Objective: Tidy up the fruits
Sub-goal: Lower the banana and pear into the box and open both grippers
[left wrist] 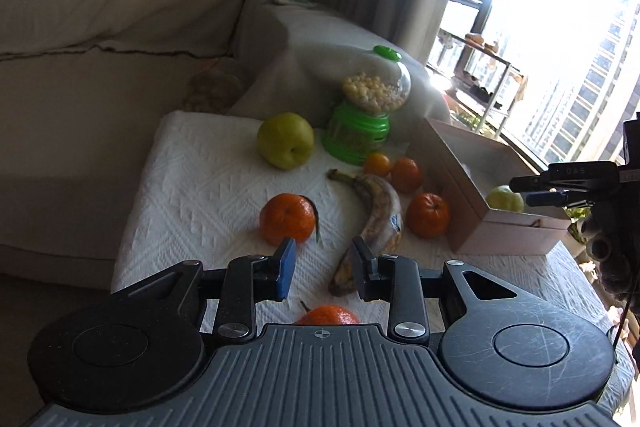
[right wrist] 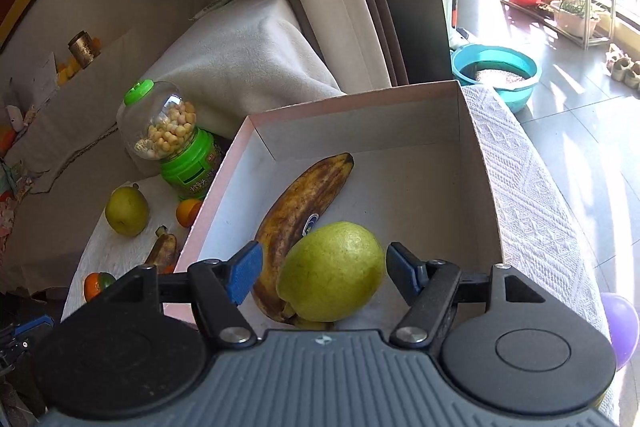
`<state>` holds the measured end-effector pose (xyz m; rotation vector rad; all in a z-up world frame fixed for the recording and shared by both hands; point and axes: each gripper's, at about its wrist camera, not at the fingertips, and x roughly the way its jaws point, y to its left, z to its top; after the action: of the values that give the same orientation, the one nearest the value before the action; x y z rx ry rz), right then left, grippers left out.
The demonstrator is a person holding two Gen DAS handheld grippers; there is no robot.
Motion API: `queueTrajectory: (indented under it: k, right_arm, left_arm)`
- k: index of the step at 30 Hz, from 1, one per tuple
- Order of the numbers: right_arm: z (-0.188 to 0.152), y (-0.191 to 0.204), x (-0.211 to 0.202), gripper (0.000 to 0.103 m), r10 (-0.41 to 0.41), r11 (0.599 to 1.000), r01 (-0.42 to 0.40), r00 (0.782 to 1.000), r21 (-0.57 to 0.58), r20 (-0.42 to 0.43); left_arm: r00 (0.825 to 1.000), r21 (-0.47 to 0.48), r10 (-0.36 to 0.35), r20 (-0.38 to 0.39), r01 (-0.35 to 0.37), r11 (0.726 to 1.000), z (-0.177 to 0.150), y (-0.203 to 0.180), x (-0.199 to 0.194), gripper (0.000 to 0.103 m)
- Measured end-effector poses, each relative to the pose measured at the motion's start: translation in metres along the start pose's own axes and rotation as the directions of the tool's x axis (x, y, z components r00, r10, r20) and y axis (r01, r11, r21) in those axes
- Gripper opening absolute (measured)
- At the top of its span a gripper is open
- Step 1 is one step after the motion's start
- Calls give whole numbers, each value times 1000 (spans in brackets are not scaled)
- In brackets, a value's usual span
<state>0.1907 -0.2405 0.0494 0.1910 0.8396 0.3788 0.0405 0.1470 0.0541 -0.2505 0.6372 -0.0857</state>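
Note:
In the left wrist view a brown-spotted banana, several oranges and a green pear lie on a white cloth. My left gripper is open and empty above the banana's near end, with another orange under it. The pink box stands at the right. In the right wrist view my right gripper is open over the box, its pads either side of a green pear that rests in the box beside a second banana.
A green candy dispenser stands behind the fruit, also in the right wrist view. A covered sofa lies beyond the table. A teal basin and a purple ball sit on the floor to the right.

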Motion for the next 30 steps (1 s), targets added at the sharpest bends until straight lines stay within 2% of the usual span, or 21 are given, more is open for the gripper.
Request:
queueTrajectory:
  k: [4,6,8,11,15,20,23,26,30]
  right_arm:
    - [-7,14,-8,69,-39,997,40,999,-59,18]
    - [-17,27,-20,69,-75,990,82,995,-115,67]
    - [-29,42,-32,69,-74,980,91,992,-174,102]
    - [-54,68,-47,71,-25,962,53,994,-268,105]
    - [-98,106,-49,76,54,916,-38,998,-400,30]
    - [-146,142,-39,76,117,852,-118,993,-510,-35]
    - [-163,152,-34,76,146,832,-162,987,-531,-71]
    - [-170,152,-32,76,126,826,-135,991,-548,-54]
    - [-169,143,-38,76,96,842,-87,995,-532,-9]
  left_arm:
    - [1000,7,29,-6,-29,1000,-8,6,-8,33]
    - [999,27,39,-19,-39,999,-14,5,-12,33]
    - [999,55,34,-40,-32,998,-19,1,-11,33]
    - [999,64,22,-42,-19,998,-28,-2,-11,35]
    - [999,58,2,-53,1,998,-29,-9,-12,35]
    - [994,90,-70,-78,77,993,-33,-26,-10,40]
    - [983,66,-156,-93,162,985,-32,-34,-11,40]
    - [961,35,-251,-118,257,966,-33,-43,-6,40]
    - [947,13,-300,-116,304,953,-33,-56,8,40]
